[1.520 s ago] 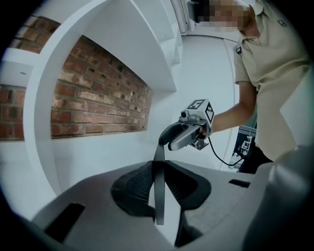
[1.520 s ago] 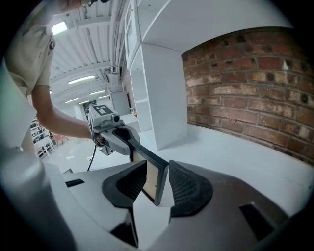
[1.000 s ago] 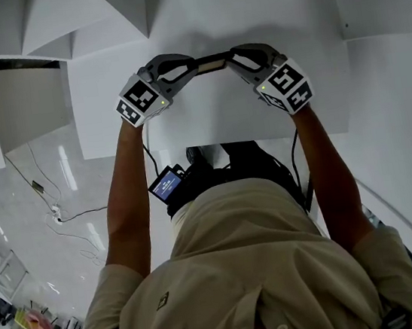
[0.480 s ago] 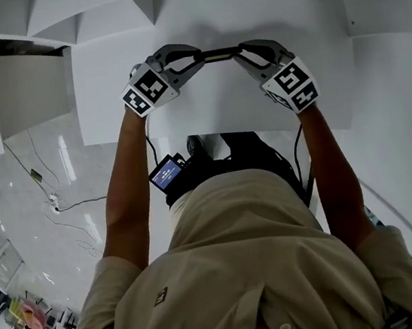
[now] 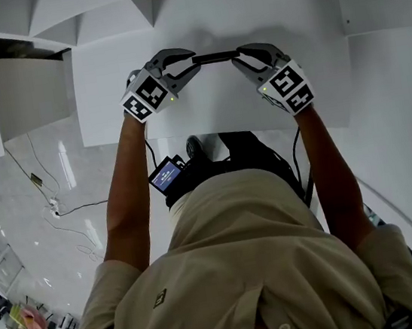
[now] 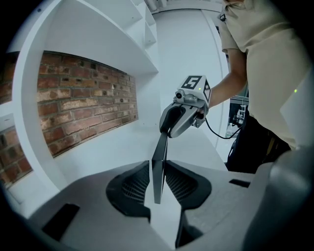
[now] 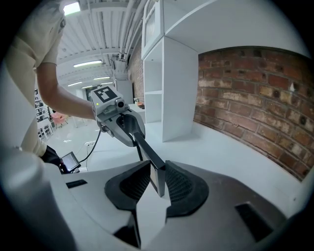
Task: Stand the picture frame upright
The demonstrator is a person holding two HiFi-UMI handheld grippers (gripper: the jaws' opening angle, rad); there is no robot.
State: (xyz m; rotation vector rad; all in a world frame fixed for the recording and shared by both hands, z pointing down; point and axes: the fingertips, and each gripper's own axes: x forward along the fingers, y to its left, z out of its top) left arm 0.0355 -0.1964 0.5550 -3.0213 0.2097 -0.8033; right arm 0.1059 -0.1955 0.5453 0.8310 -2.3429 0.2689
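The picture frame (image 5: 215, 57), dark-edged, shows edge-on as a thin bar over the white table (image 5: 267, 7), spanning both grippers. My left gripper (image 5: 189, 58) grips its left end and my right gripper (image 5: 240, 54) its right end. In the left gripper view the frame (image 6: 158, 171) stands on edge between the pads of the left gripper (image 6: 158, 188), whose jaws have just been opening slightly with the frame still between them; the right gripper (image 6: 179, 117) holds the far end. In the right gripper view the frame (image 7: 153, 164) sits between the right gripper's (image 7: 158, 184) pads.
A brick wall (image 7: 255, 93) runs behind the table, with white shelf units (image 7: 171, 88) at its end. The table's near edge (image 5: 208, 125) is close to the person's body. A small screen device (image 5: 166, 178) hangs at the waist.
The frame has tipped from showing its tan face to edge-on, seen as a thin dark bar. Both grippers stayed nearly in place, rolling slightly.
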